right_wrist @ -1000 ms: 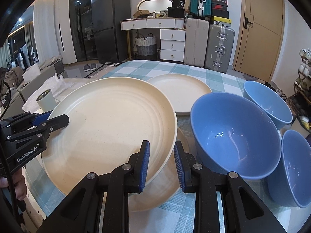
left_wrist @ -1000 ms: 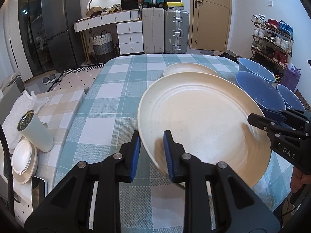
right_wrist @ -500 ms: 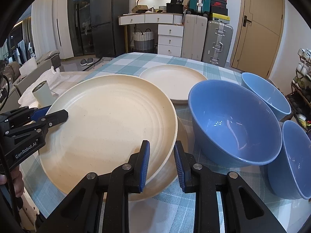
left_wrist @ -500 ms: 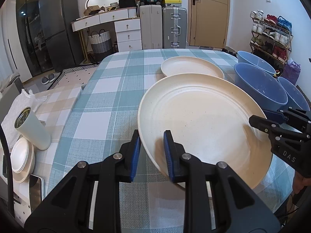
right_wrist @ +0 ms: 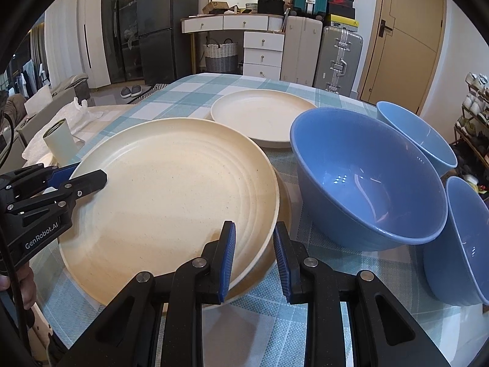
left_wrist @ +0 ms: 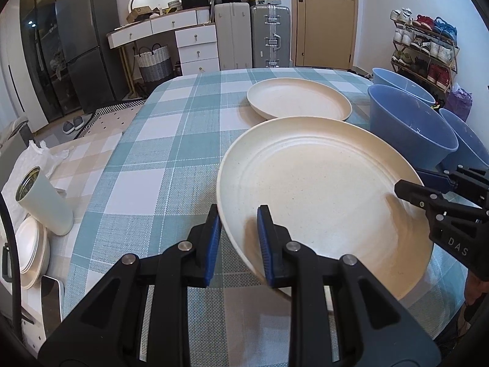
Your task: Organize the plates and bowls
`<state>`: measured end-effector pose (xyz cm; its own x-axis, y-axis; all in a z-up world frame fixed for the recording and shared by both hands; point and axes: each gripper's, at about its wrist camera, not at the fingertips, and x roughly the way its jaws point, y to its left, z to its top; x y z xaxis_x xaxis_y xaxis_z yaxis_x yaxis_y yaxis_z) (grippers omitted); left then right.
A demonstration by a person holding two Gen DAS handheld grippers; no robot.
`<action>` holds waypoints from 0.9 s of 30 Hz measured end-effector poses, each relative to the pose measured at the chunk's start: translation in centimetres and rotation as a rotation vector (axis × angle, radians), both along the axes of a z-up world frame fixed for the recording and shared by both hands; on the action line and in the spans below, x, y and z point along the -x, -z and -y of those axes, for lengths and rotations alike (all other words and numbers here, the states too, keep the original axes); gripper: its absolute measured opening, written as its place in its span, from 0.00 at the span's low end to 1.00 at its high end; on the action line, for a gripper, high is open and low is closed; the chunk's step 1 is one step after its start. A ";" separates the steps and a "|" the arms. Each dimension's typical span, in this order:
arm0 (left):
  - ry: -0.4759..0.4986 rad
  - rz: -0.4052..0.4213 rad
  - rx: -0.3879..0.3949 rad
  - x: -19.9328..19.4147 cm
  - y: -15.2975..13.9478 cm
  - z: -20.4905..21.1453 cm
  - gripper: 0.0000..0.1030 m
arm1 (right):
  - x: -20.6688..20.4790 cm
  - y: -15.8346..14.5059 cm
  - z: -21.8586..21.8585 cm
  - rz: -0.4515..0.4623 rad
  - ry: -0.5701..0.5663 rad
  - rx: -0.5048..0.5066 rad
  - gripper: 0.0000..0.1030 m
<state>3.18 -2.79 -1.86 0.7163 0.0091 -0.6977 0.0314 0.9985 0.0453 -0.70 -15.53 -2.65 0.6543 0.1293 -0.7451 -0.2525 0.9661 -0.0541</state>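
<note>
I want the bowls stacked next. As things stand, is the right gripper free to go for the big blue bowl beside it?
Probably not yet. The right gripper is shut on the large plate, shared with the left gripper. The bowl itself sits unobstructed just right of it.

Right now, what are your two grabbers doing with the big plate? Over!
Left gripper and right gripper both shut on big cream plate, opposite rims. Another plate beneath. Blue bowl close on the right.
</note>
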 end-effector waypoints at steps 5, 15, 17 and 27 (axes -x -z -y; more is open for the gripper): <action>0.006 -0.004 -0.005 -0.5 0.7 0.3 0.20 | -0.1 0.4 -0.1 0.001 0.009 0.018 0.25; 0.009 -0.015 -0.022 -1.8 1.8 0.5 0.20 | -0.4 1.1 0.0 -0.004 0.014 0.040 0.25; 0.011 -0.017 -0.026 -1.8 2.0 0.7 0.20 | -0.4 1.2 0.0 0.001 0.014 0.048 0.25; 0.018 -0.022 -0.058 -1.9 2.7 1.4 0.21 | -0.5 1.7 0.0 0.007 0.019 0.078 0.25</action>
